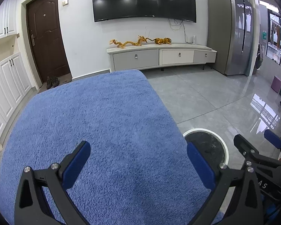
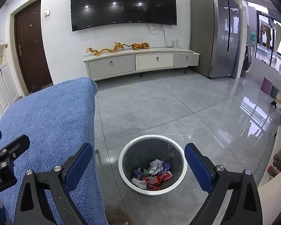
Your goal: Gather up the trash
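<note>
A round bin (image 2: 176, 184) with a white rim and dark liner stands on the grey floor; crumpled wrappers and paper (image 2: 153, 174) in red, purple and white lie inside. My right gripper (image 2: 138, 162) hovers above it, open, nothing between its blue pads. My left gripper (image 1: 138, 160) is open over the blue fluffy cloth (image 1: 103, 121) covering the table, holding nothing. The bin's rim (image 1: 223, 144) peeks past the cloth's right edge in the left wrist view, beside my right gripper (image 1: 256, 142). No loose trash shows on the cloth.
A low TV cabinet (image 2: 140, 61) with golden dragon figures stands against the far wall under a wall TV (image 2: 123, 3). A grey fridge (image 2: 215, 31) is at right, a brown door (image 2: 30, 43) at left. Small stools (image 2: 267, 84) sit by the window. A shelf edge (image 2: 279, 150) lies far right.
</note>
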### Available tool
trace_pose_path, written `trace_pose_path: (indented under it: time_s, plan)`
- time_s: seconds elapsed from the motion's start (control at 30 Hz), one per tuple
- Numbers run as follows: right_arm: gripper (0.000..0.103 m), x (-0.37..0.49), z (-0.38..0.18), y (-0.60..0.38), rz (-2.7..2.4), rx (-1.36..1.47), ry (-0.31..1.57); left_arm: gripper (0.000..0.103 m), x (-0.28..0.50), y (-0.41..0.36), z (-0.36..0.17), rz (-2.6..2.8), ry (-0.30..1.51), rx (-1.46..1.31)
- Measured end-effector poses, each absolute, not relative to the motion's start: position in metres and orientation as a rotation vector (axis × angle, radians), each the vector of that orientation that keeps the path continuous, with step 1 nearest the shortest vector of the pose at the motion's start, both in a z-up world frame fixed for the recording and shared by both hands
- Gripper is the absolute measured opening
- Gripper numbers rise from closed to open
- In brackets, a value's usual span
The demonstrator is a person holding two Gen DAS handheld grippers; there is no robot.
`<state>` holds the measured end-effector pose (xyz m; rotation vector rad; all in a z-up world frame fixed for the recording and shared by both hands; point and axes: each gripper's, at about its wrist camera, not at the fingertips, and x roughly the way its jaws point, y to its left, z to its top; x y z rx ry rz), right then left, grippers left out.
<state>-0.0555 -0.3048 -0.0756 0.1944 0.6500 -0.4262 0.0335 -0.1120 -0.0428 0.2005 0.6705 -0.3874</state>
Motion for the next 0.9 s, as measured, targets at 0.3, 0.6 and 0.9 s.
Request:
trace_pose_path:
  time_s: [0.3,0.6,0.9]
  plan:
    - [0.099,-0.0564,-0.0743,-0.3033,-0.432,0.19,0.648,0.103,0.0377,-0.1081,-0.0434,-0.385,0.683,0.195]
    - [0.099,-0.0554,-0.0741,-0.3053,-0.443,0.183,0.652,0.103,0.0379,-0.1087,-0.0453,-0.393,0.693,0.197]
    - [0.099,-0.0556,-0.074,-0.3044,-0.465,0.152,0.653,0.103,0.0368,-0.1102,-0.0459,-0.393,0.692,0.203]
